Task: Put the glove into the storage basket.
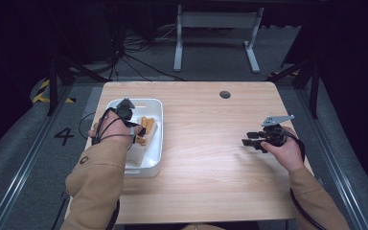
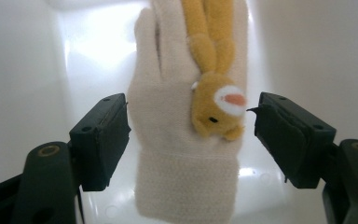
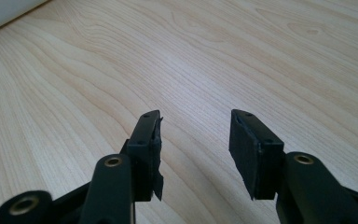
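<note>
A cream knitted glove point(image 2: 168, 121) with an orange plush rabbit point(image 2: 214, 107) sewn on its back lies in the white tray point(image 1: 157, 110) at the table's left. My left gripper point(image 2: 191, 107) hovers over the glove near its cuff. Its jaws stand on either side of the glove and are open, with the right pad clear of the fabric. From above, the left gripper point(image 1: 134, 132) points down into the tray beside the glove point(image 1: 146, 128). My right gripper point(image 1: 247, 139) is open and empty, held low over the bare wood point(image 3: 196, 116) at the table's right.
The wooden table point(image 1: 206, 143) has a dark round hole point(image 1: 225, 94) near its far edge. A white corner of the tray point(image 3: 0, 14) shows far off in the right gripper view. Beyond the table stand a white frame point(image 1: 215, 33) and floor cables.
</note>
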Available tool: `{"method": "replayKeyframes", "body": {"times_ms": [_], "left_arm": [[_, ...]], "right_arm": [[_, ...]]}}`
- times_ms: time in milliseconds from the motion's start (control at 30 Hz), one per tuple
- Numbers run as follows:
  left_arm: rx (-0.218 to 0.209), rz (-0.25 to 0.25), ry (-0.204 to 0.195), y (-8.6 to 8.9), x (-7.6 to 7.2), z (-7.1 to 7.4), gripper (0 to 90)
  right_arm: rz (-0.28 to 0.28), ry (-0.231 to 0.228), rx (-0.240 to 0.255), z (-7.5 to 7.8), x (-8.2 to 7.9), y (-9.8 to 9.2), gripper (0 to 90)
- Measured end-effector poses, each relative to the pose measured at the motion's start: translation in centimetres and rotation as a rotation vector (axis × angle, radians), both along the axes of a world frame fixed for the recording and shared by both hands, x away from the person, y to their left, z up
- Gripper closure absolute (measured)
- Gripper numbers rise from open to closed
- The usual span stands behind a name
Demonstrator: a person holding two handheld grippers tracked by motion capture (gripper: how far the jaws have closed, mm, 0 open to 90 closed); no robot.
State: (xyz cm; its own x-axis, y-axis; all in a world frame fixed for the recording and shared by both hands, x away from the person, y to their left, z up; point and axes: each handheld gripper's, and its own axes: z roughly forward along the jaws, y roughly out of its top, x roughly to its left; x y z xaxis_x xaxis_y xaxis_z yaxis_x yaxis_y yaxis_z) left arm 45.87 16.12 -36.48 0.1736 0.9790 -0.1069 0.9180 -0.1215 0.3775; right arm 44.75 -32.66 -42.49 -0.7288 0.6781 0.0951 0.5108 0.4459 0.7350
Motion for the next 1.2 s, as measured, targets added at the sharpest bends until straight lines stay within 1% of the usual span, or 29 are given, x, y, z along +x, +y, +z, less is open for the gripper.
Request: {"method": "replayKeyframes", "body": {"times_ms": [67, 133, 233, 267, 300, 333, 367, 400, 433, 500, 533, 567, 633, 700, 800, 833, 900, 933, 967, 1067, 1133, 1200], "left_arm": [[-0.007, -0.014, -0.029, -0.1, -0.1, 0.6, 27.9], [-0.007, -0.029, -0.042, -0.3, -0.3, 1.2, 28.0], [-0.016, -0.085, -0.084, -0.6, -0.7, 2.2, 30.4], [-0.026, -0.106, -0.109, -0.6, -0.8, 2.5, 30.3], [-0.030, -0.128, -0.147, -0.7, -0.9, 2.9, 30.7], [-0.043, -0.148, -0.174, -0.8, -1.1, 3.2, 30.7], [-0.043, -0.148, -0.174, -0.8, -1.1, 3.2, 31.1], [-0.062, -0.189, -0.184, -1.3, -1.5, 3.7, 32.0], [-0.064, -0.210, -0.193, -1.5, -1.6, 3.9, 32.6], [-0.076, -0.269, -0.234, -2.2, -2.2, 4.4, 33.8], [-0.085, -0.284, -0.253, -2.4, -2.4, 4.6, 34.5], [-0.102, -0.311, -0.266, -2.8, -2.7, 4.9, 35.3], [-0.126, -0.368, -0.282, -3.4, -3.2, 5.3, 36.5], [-0.147, -0.411, -0.299, -4.2, -3.7, 5.6, 37.2], [-0.150, -0.479, -0.301, -5.4, -4.3, 6.0, 36.3], [-0.150, -0.479, -0.301, -5.4, -4.3, 6.0, 36.1], [-0.160, -0.515, -0.308, -6.2, -4.8, 6.3, 35.9], [-0.170, -0.530, -0.318, -6.6, -5.0, 6.4, 35.8], [-0.187, -0.563, -0.340, -7.2, -5.5, 6.6, 35.6], [-0.208, -0.613, -0.343, -8.2, -6.1, 6.4, 35.4], [-0.214, -0.647, -0.346, -9.1, -6.5, 6.2, 35.4], [-0.224, -0.679, -0.339, -10.0, -6.9, 6.0, 35.3]], "right_arm": [[0.001, -0.001, -0.002, 0.0, 0.0, 0.0, 54.4], [-0.002, 0.001, 0.000, 0.0, -0.1, -0.1, 54.4], [-0.004, -0.002, -0.002, 0.0, -0.2, -0.3, 54.4], [-0.007, -0.001, 0.001, 0.0, -0.2, -0.3, 54.4], [-0.011, 0.001, 0.001, 0.0, -0.2, -0.4, 54.4], [-0.013, -0.003, 0.001, 0.0, -0.3, -0.5, 54.4], [-0.013, -0.003, 0.001, 0.0, -0.3, -0.5, 54.4], [-0.014, -0.004, 0.001, 0.0, -0.4, -0.7, 54.3], [-0.018, -0.001, 0.002, 0.0, -0.4, -0.8, 54.3], [-0.022, -0.005, -0.001, 0.0, -0.6, -0.9, 54.1], [-0.022, -0.005, -0.001, 0.0, -0.7, -1.0, 53.9], [-0.023, -0.006, -0.001, 0.0, -0.7, -1.1, 53.7], [-0.028, -0.003, 0.007, 0.0, -1.1, -1.4, 53.1], [-0.035, -0.005, 0.006, 0.1, -1.4, -1.7, 52.9], [-0.044, -0.003, 0.008, 0.1, -1.8, -2.2, 52.6], [-0.044, -0.003, 0.008, 0.1, -1.8, -2.2, 52.6], [-0.051, -0.001, 0.005, 0.1, -2.1, -2.5, 52.5], [-0.057, 0.002, 0.008, 0.0, -2.5, -2.8, 52.1], [-0.056, 0.002, 0.013, 0.0, -2.7, -3.0, 51.4], [-0.062, 0.016, 0.031, -0.1, -3.4, -3.5, 50.9], [-0.066, 0.021, 0.028, -0.2, -3.7, -3.7, 50.6], [-0.068, 0.021, 0.025, -0.3, -4.1, -3.9, 50.6]]}}
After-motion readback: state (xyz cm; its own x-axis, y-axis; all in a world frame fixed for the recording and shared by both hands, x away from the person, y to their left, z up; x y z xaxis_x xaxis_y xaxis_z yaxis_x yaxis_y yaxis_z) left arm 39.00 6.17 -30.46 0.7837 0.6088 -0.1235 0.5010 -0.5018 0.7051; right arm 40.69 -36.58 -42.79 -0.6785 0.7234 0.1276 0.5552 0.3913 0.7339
